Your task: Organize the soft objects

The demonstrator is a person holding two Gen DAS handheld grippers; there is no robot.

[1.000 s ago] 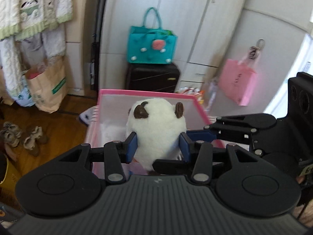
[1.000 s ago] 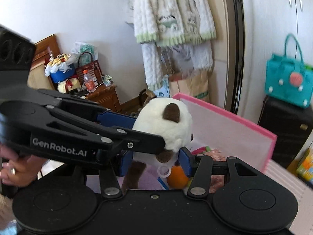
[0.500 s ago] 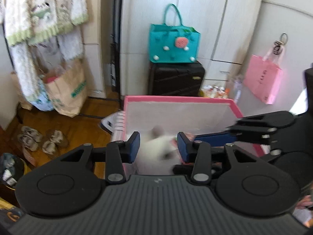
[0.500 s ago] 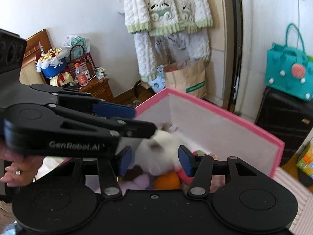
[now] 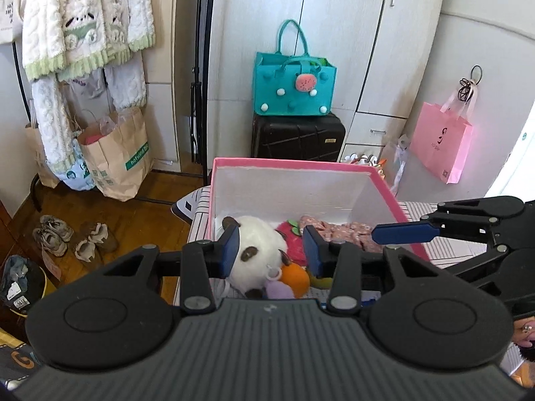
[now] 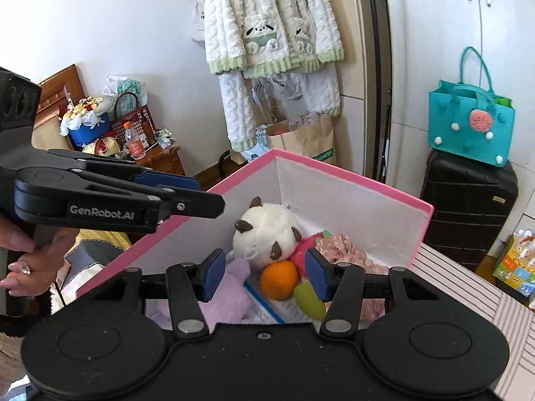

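Lying inside the pink box [image 6: 351,180], the white plush toy [image 6: 264,230] rests against the far left corner, touching a red plush [image 6: 306,244] and an orange ball [image 6: 279,279] just in front of it. A lilac soft toy [image 6: 230,287], a yellow-green piece [image 6: 309,299] and a flowered pink cloth [image 6: 347,250] share the same box, all loosely heaped rather than arranged.

The left gripper [image 5: 271,250] hangs above the near rim with its jaws apart and nothing pressed between them; the white toy shows through the gap but sits lower, down in the box. The right gripper [image 6: 262,275] also stands with its jaws parted and empty, pointing down over the orange ball and the lilac toy. A hand [image 6: 31,260] holds the left tool's grip at the edge of the right wrist view.

Judging from how things lie, the white toy's turn is done: it is in the box and free of both tools. How much is left I cannot tell, since no other soft things waiting outside the box show in either view; the striped surface [image 6: 464,287] beside the box shows nothing loose on it.
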